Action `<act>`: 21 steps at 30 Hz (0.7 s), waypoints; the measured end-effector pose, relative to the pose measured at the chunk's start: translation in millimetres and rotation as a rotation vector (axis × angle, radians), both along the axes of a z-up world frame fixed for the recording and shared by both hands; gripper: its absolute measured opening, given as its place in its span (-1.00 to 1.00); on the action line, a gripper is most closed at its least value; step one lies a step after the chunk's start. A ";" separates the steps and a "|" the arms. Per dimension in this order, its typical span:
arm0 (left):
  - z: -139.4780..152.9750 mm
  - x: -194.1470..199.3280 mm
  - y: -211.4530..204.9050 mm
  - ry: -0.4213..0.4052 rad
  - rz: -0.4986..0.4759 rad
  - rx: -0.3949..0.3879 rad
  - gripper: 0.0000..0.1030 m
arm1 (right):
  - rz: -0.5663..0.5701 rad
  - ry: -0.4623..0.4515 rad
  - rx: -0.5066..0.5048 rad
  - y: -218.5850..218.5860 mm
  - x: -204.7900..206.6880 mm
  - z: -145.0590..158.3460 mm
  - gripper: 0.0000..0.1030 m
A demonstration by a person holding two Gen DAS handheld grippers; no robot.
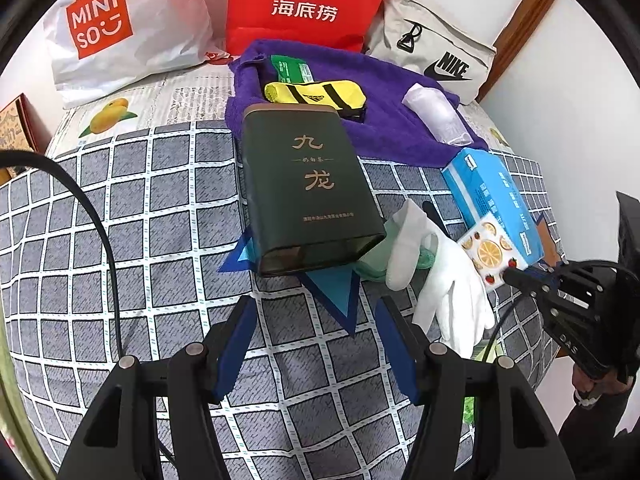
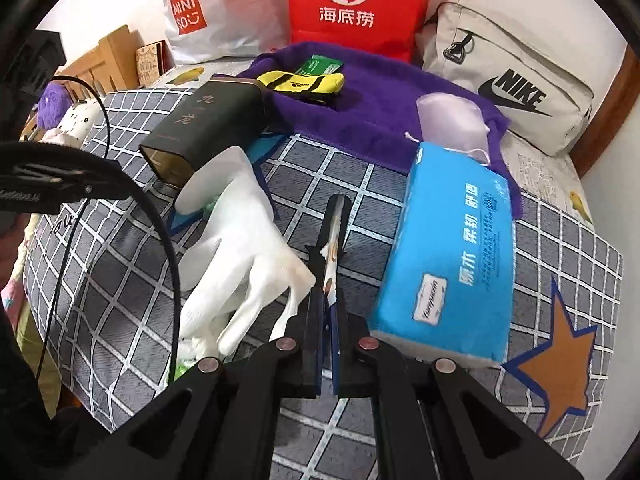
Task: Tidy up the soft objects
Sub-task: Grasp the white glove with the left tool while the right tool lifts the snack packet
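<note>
pinching a thin fruit-print packet (image 2: 331, 248) edge-on, the right hand-held gripper (image 2: 329, 276) sits just right of the white glove (image 2: 240, 240) on the bed — nearer it than the left hand-held gripper (image 1: 316, 340), jaws apart, empty.

The dark tea tin (image 1: 308, 188) is covering most of a blue star (image 1: 336, 292) printed on the checked bedcover (image 1: 140, 220), and part of a pale green cloth (image 1: 378, 256) under the white glove (image 1: 448, 292). The picture edge is cutting off the tops of the red bag (image 1: 308, 0) and the white Miniso bag (image 1: 120, 20). The small print on the blue tissue pack (image 2: 452, 264) is staying too fine to read. The right gripper (image 2: 334, 232) is pinching a thin fruit-printed packet (image 2: 331, 264), seen only edge-on.
</note>
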State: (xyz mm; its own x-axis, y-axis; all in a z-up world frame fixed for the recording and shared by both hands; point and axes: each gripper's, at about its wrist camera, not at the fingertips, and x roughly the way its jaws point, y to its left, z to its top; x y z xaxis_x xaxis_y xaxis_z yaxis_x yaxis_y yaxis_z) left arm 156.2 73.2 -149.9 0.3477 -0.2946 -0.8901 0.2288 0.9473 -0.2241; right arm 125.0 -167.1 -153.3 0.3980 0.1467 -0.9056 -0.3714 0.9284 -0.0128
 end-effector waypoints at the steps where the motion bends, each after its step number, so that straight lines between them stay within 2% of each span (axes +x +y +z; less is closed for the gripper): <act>1: 0.2 0.1 -0.9 0.000 -0.002 0.001 0.16 | 0.002 0.009 -0.002 1.3 3.0 -2.6 -0.92; 11: -1.0 4.0 -3.7 0.007 -0.008 0.010 0.16 | -0.023 0.004 0.000 7.6 29.8 -16.7 -0.90; 14: -2.0 2.7 -7.9 0.005 -0.031 0.009 0.16 | -0.040 0.002 0.031 3.7 36.4 -18.6 -0.91; 17: -0.7 -3.8 -16.3 -0.002 -0.082 -0.018 0.18 | -0.058 0.003 0.062 -1.3 39.1 -17.1 -0.92; 19: 0.5 -9.6 -22.7 -0.004 -0.116 -0.051 0.30 | -0.064 -0.003 0.089 -5.0 37.8 -12.4 -0.92; 21: 1.1 -15.6 -29.2 -0.008 -0.145 -0.077 0.35 | -0.067 -0.020 0.109 -8.8 32.7 -3.8 -0.93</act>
